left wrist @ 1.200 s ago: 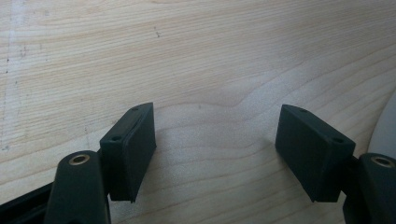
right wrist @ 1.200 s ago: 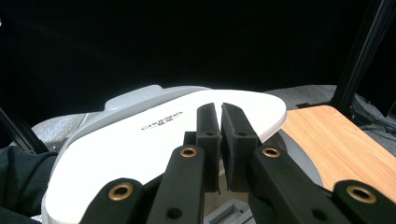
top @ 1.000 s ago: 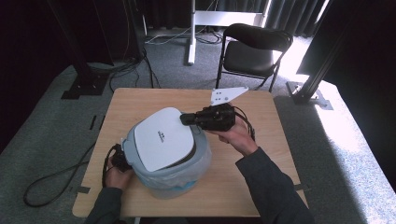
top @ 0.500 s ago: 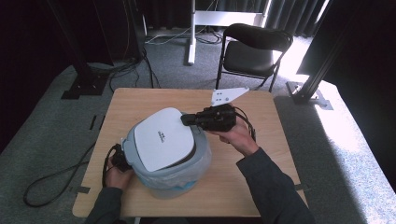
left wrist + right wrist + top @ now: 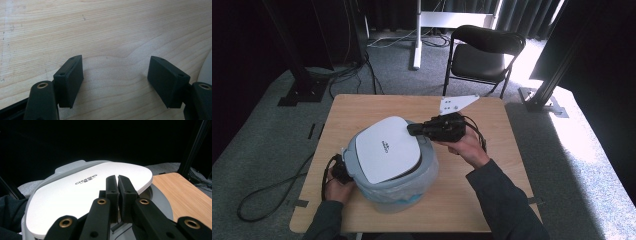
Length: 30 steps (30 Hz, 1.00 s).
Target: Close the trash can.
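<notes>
A round bin with a grey rim, a clear liner and a white lid (image 5: 384,147) stands on the wooden table (image 5: 362,107), near its front left. My right gripper (image 5: 410,129) comes in level from the right. Its jaws are shut, with the tips resting on the lid's right edge. In the right gripper view the shut gripper (image 5: 117,178) lies over the white lid (image 5: 75,192), and I see nothing between the pads. My left gripper (image 5: 341,171) sits low at the bin's left side, partly hidden by it. In the left gripper view this gripper (image 5: 116,65) is open over bare wood.
The bin's pale edge (image 5: 207,67) shows at the right of the left gripper view. A black chair (image 5: 484,52) stands behind the table, and black stands and cables (image 5: 267,195) lie on the floor to the left. The table's right half (image 5: 492,190) is bare wood.
</notes>
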Tool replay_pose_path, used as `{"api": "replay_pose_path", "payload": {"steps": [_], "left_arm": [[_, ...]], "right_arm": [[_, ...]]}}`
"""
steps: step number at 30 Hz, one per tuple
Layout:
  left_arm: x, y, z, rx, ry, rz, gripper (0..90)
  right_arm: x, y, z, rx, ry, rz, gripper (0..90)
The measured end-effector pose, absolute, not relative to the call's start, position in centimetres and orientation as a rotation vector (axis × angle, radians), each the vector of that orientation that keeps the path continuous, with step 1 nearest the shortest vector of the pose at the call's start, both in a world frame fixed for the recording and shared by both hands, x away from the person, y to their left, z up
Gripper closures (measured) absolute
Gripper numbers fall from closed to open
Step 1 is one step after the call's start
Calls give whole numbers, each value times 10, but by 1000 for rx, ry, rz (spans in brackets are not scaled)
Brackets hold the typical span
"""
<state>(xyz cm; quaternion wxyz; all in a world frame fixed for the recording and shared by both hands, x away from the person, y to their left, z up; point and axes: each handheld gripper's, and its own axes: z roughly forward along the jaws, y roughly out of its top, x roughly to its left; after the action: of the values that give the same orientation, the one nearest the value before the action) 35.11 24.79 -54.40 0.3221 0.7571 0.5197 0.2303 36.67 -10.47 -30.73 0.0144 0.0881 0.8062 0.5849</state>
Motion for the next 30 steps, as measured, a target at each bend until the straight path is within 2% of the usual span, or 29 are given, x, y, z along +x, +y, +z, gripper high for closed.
{"api": "replay_pose_path", "payload": {"steps": [30], "left_arm": [[352,248,-544,1993,1363,603,288]], "right_arm": [[368,-110,-320,308,2548,1782,879]]}}
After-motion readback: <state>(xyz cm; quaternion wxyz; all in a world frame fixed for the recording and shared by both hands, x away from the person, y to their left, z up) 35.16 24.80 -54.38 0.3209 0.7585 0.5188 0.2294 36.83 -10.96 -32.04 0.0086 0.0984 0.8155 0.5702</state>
